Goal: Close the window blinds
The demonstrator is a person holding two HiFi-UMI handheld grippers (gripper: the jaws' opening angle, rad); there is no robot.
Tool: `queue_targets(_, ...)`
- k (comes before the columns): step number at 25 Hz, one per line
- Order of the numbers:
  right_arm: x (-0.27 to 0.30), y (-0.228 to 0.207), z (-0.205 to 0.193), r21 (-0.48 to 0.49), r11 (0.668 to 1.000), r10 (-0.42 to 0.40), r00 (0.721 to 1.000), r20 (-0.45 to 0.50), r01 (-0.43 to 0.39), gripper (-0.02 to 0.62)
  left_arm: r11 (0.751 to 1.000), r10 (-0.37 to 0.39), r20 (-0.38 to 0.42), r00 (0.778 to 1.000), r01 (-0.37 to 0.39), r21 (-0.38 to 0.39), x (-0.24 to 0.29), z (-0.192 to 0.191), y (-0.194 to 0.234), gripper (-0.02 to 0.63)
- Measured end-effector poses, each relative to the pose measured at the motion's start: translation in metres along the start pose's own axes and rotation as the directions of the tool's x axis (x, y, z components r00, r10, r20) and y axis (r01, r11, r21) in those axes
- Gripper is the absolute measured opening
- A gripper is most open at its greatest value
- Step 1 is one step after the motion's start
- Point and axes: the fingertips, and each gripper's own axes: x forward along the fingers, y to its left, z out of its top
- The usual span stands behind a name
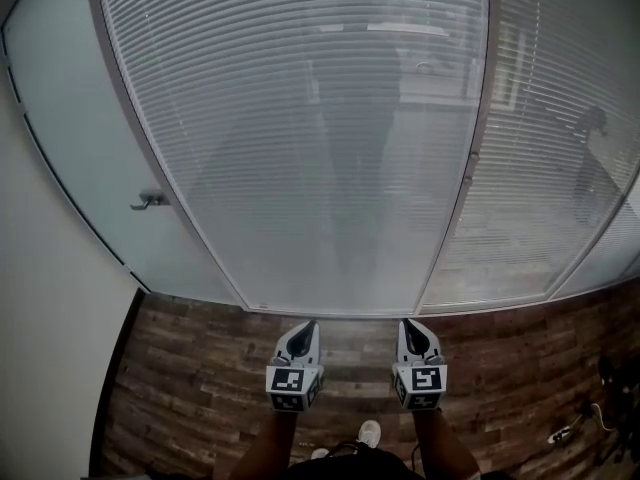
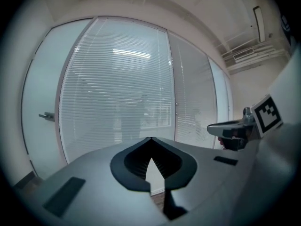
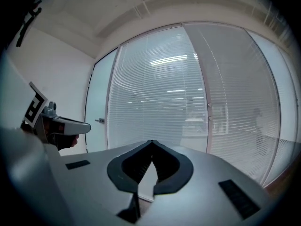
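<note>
White slatted window blinds (image 1: 300,138) hang behind a large glass pane ahead, with a second blind panel (image 1: 545,168) to its right; the same blinds (image 2: 117,98) (image 3: 160,98) fill both gripper views. My left gripper (image 1: 304,330) and right gripper (image 1: 412,328) are held side by side low over the wooden floor, well short of the glass, touching nothing. Both have their jaws together with nothing between them. From the left gripper view the right gripper (image 2: 235,128) shows at the right; from the right gripper view the left gripper (image 3: 61,126) shows at the left.
A frosted glass door (image 1: 100,168) with a metal handle (image 1: 150,201) stands left of the blinds, beside a white wall (image 1: 40,348). A small knob (image 1: 470,163) sits on the frame between the panes. Dark wooden floor (image 1: 200,368); some cables and gear lie at the right (image 1: 600,408).
</note>
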Motion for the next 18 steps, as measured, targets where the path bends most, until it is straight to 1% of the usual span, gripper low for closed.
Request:
queue_targets(4,-0.027,0.025,-0.004,0.017,0.999,-0.048,0.999,-0.011,0.048,0.003,1.0,-0.012,0.042,0.999,0.012,-0.008,-0.031,0.002,0.012,-0.005)
queue_targets(7,-0.041,0.029,-0.012,0.019,0.997,-0.072,0.997,-0.012,0.072,0.003,0.999,-0.039,0.038,0.999,0.039,-0.001,-0.048,-0.002,0.015,-0.005)
queue_targets(10,-0.056,0.035,-0.025,0.004,0.997,-0.079,0.997,-0.025,0.08,0.003,0.998,-0.059,0.062,0.996,0.06,-0.004,-0.068,-0.002,0.015,-0.005)
queue_targets(14,-0.082,0.047,-0.025,-0.012,0.994,-0.11,0.993,-0.052,0.11,0.003,0.996,-0.086,0.067,0.994,0.086,-0.004,-0.09,-0.008,0.012,-0.005)
queue_targets(16,-0.09,0.057,-0.023,-0.009,0.994,-0.105,0.994,-0.036,0.105,0.003,0.997,-0.081,0.058,0.995,0.082,-0.012,-0.097,-0.014,0.014,-0.005)
queue_targets(18,-0.096,0.061,-0.022,-0.015,0.994,-0.105,0.994,0.005,0.105,0.003,0.997,-0.071,0.048,0.996,0.072,-0.021,-0.104,-0.018,0.017,-0.005)
